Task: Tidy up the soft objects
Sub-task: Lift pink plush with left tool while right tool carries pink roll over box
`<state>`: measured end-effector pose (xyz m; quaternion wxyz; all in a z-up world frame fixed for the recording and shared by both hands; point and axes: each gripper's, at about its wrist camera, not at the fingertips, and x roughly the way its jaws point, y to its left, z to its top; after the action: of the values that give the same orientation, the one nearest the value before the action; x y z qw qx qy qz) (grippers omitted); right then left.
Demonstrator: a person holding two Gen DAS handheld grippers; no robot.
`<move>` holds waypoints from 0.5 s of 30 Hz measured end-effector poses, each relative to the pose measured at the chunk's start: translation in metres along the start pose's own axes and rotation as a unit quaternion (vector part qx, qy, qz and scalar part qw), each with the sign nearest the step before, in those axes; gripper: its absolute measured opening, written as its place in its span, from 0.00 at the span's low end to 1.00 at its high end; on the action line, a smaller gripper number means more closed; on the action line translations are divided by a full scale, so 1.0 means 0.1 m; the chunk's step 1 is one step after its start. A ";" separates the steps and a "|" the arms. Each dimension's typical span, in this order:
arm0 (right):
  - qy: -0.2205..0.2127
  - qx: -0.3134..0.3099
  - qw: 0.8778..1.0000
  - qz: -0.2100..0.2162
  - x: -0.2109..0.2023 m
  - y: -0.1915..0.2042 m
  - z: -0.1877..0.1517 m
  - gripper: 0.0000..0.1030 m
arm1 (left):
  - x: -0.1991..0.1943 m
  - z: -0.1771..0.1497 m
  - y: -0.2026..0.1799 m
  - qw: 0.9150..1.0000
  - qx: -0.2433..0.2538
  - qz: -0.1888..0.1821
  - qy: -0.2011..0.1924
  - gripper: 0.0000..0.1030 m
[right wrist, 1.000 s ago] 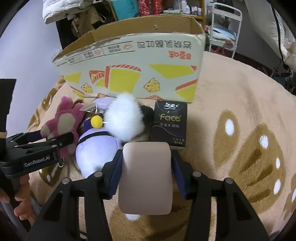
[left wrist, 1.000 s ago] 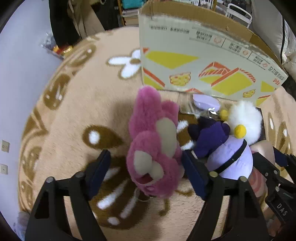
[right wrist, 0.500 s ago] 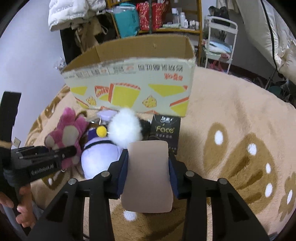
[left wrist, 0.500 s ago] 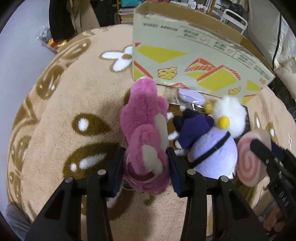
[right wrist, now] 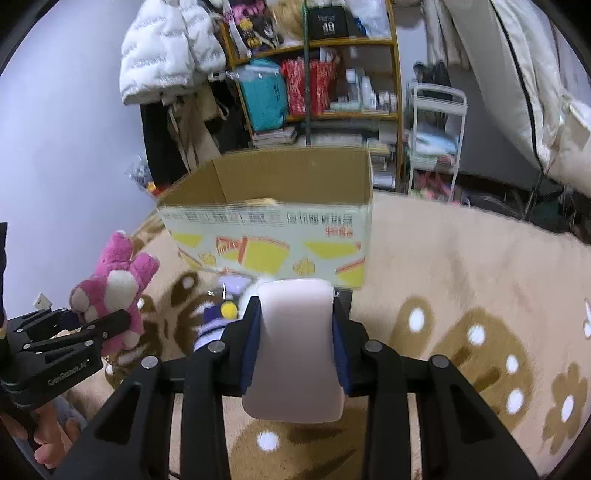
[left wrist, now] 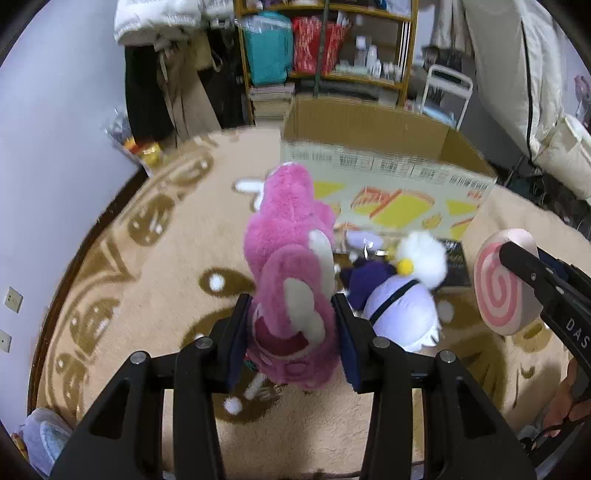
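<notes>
The left gripper (left wrist: 291, 332) clamps a shaggy pink plush bear (left wrist: 291, 280), lifted off the tan patterned rug (left wrist: 155, 280). The right gripper (right wrist: 295, 343) has just squeezed onto a flat pink swirl-faced cushion (right wrist: 295, 350). Beyond stands an open printed cardboard box (right wrist: 273, 236).

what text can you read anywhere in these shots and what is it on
"DAS": on the right gripper body, left wrist view.
"GenRobot.AI": on the left gripper body, right wrist view; blurred, so roughly.
"10": on a black item on the top shelf; the small word above it is unreadable.
Box: rows of print and red characters, upside down and too blurred to read.
Black pack: label too small to read.
</notes>
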<state>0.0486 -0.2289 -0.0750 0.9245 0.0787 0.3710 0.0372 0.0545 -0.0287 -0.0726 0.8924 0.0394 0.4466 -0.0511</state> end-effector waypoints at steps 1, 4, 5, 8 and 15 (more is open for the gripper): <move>-0.010 -0.003 1.000 0.000 -0.04 0.01 0.02 0.35 | -0.07 0.01 0.01 1.000 -0.003 -0.003 -0.012 0.40; -0.046 -0.011 0.999 -0.002 -0.21 0.03 0.09 0.35 | -0.26 0.02 0.03 0.999 -0.014 -0.006 -0.052 0.40; -0.058 -0.013 0.998 -0.001 -0.26 0.04 0.10 0.35 | -0.33 0.02 0.05 0.997 -0.017 -0.002 -0.070 0.40; -0.083 -0.023 0.996 0.001 -0.37 0.08 0.14 0.35 | -0.50 0.03 0.07 0.993 -0.017 0.000 -0.117 0.40; -0.116 -0.037 0.992 0.009 -0.54 0.13 0.28 0.35 | -0.77 0.12 0.03 0.980 -0.007 -0.024 -0.197 0.40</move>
<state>0.0289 -0.2262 -0.0160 0.9633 0.0516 0.2587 0.0494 0.0182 -0.0225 -0.0036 0.9615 0.0119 0.2636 -0.0765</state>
